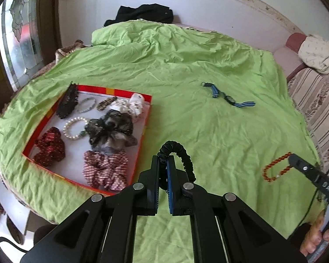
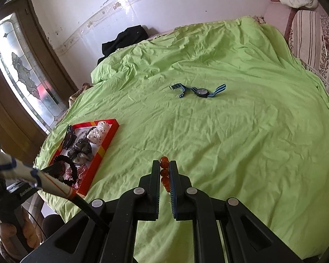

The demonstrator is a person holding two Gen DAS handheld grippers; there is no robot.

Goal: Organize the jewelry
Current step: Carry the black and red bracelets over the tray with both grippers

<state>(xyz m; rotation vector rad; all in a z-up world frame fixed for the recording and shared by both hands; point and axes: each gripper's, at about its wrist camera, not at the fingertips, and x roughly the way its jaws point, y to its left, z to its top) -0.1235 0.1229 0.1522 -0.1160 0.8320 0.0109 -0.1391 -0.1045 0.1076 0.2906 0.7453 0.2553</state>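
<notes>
Left gripper [image 1: 163, 166] clamped on black hair tie [image 1: 182, 153], just right of red tray [image 1: 145, 122]. Right gripper [image 2: 164, 171] clamped on amber bead bracelet [image 2: 164, 172], above green sheet [image 2: 230, 131].

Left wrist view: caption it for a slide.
Left tool grips a black scrunchie beside the red tray of hair accessories.

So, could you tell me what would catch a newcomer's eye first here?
The bright green sheet fills both views. At its left edge sits a red tray crowded with scrunchies. The left gripper pinches a black hair tie; the right gripper pinches an amber bracelet.
</notes>
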